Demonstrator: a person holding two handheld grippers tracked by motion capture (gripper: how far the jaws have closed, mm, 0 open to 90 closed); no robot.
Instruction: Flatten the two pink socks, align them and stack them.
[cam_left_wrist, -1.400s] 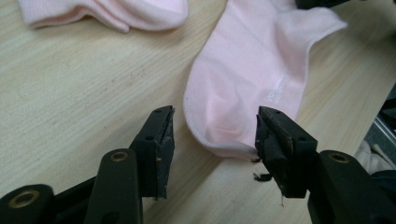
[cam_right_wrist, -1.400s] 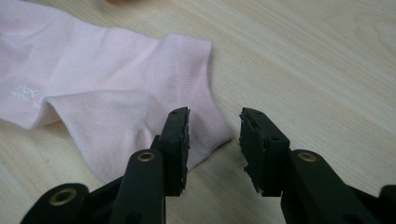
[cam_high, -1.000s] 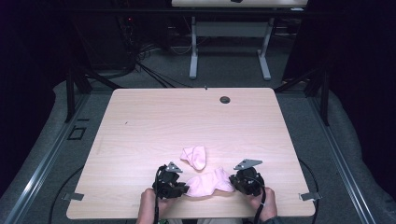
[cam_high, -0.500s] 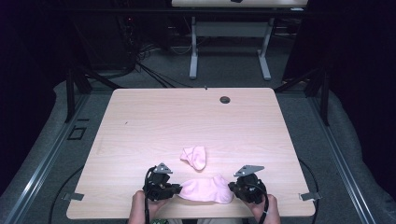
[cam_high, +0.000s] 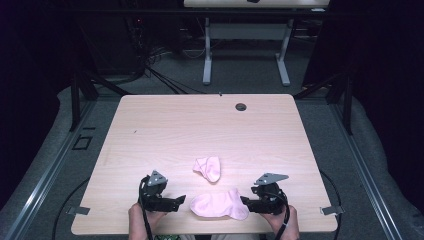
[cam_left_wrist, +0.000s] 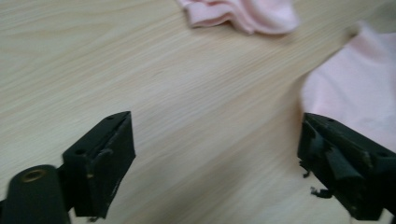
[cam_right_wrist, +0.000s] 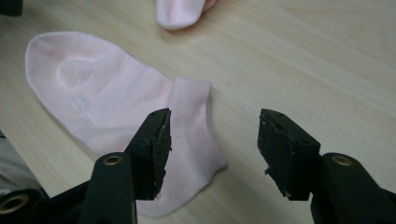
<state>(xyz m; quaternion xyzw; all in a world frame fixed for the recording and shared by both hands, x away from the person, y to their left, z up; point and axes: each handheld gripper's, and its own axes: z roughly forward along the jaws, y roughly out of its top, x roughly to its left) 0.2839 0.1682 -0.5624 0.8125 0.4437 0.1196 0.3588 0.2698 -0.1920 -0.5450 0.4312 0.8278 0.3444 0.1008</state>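
**Both grippers release a flattened sock near the table's front edge**

The near sock (cam_high: 219, 205), pale pink, lies flat on the table (cam_high: 150, 130) close to the person's edge, its toe toward the left gripper (cam_high: 181, 200) and its cuff toward the right gripper (cam_high: 246, 201). A second sock (cam_high: 208, 167) of the same colour lies crumpled just behind it, apart from it.

The left gripper's jaws have just been opening and now stand wide, with bare wood between them; in the left gripper view the sock's edge (cam_left_wrist: 355, 88) lies beside the right-hand jaw, not inside the gap. The right gripper's jaws have likewise just been opening and stand parted; in the right gripper view (cam_right_wrist: 212, 154) the cuff (cam_right_wrist: 191, 121) lies under and beside the left-hand jaw, neither pad pressing on it. Nothing is held.

The step in hand appears to be letting go of the near sock after spreading it, probably so that the second sock can be matched with it. To do this well, both grippers should probably lift clear before moving sideways, so that no pad drags the fabric and wrinkles it again. The right gripper needs most care, since its jaw sits over the cuff. The second sock would then best be taken at its cuff and toe.
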